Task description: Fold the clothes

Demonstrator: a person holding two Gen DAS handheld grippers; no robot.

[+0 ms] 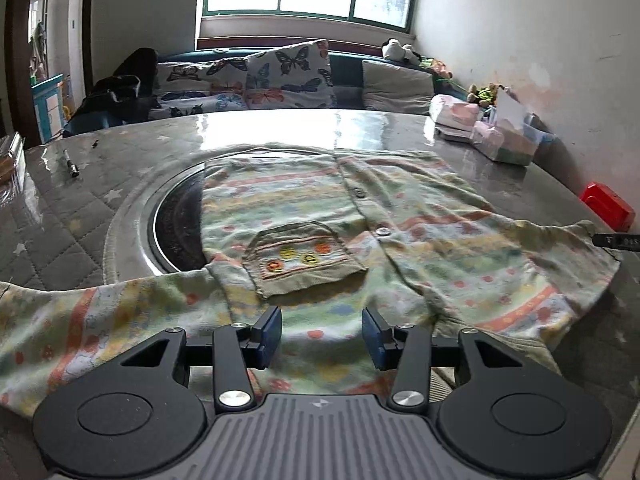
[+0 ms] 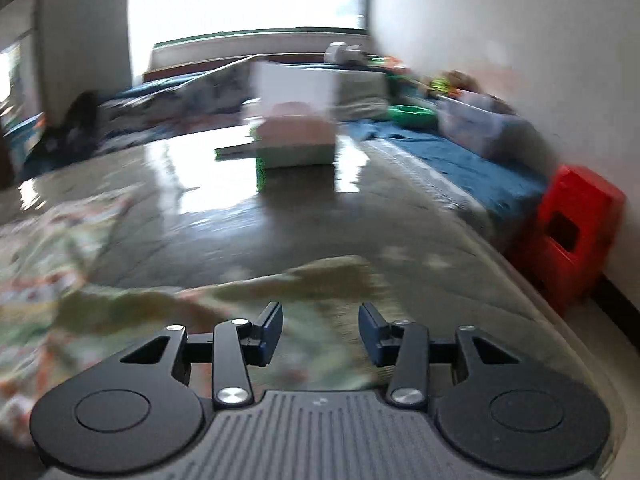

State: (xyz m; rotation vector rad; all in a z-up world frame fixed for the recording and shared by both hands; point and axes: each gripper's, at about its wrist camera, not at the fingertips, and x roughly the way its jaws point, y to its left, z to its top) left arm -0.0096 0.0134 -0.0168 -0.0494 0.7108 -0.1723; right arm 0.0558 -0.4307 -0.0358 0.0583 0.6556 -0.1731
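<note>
Your button-front shirt lies spread open and unfolded on the surface just ahead of your left jaws and under your right jaws, both parted and empty, so every fold remains.

Right wrist view smeared by motion blur: pale striped floral shirt only colour patches at table's left edge; white-and-pink box at far edge unreadable. Left wrist view: shirt's near hem hidden behind left claw; red plastic stool cut by frame edge.
</note>
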